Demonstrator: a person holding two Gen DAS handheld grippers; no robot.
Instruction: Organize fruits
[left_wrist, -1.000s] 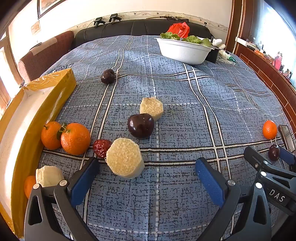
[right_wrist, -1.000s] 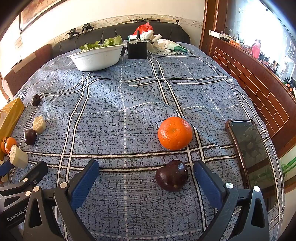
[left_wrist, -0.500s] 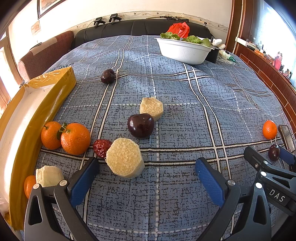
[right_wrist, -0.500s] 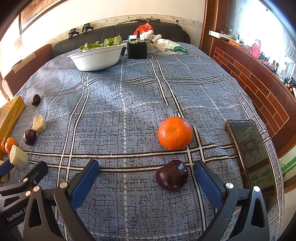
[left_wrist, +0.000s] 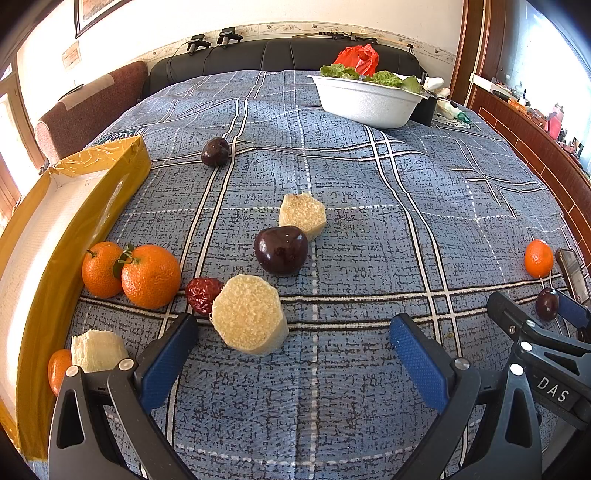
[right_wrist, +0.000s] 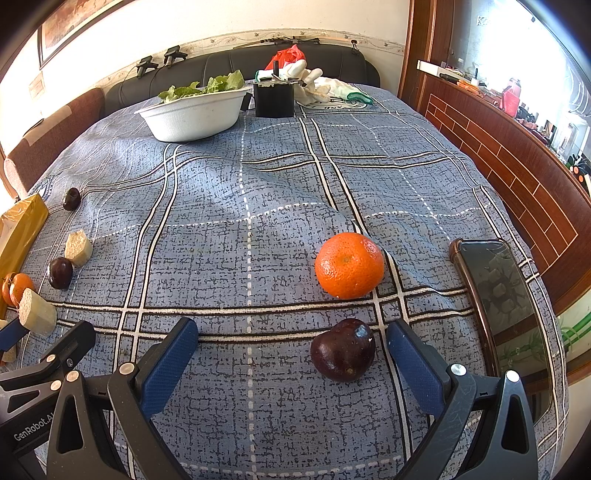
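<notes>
Evidently nothing has been sorted yet: the yellow tray (left_wrist: 92, 206) along the left edge of the surface looks bare inside, and the fruit lies scattered on the blue plaid cloth (left_wrist: 369, 229). The left gripper (left_wrist: 295, 350) hovers low with its jaws wide and holding nothing; a pale cut chunk (left_wrist: 249, 319) sits just ahead of them, touching a red date (left_wrist: 201, 293), with a dark plum (left_wrist: 280, 250) beyond. Two oranges (left_wrist: 147, 275) rest against the tray's wall, probably because that is the nearest place to gather them. The right gripper (right_wrist: 291, 363) is likewise wide and empty, near the right edge; a second plum (right_wrist: 343, 349) lies between its jaws, close to the right finger, so it seems lined up for a grasp. A lone orange (right_wrist: 349, 269) sits just past it, and a phone (right_wrist: 498, 291) lies along that edge. At the far edge stand a white bowl (right_wrist: 192, 114) of greens and a black box (right_wrist: 275, 98). Dark sofa backs and a wood-panelled wall enclose the room.
</notes>
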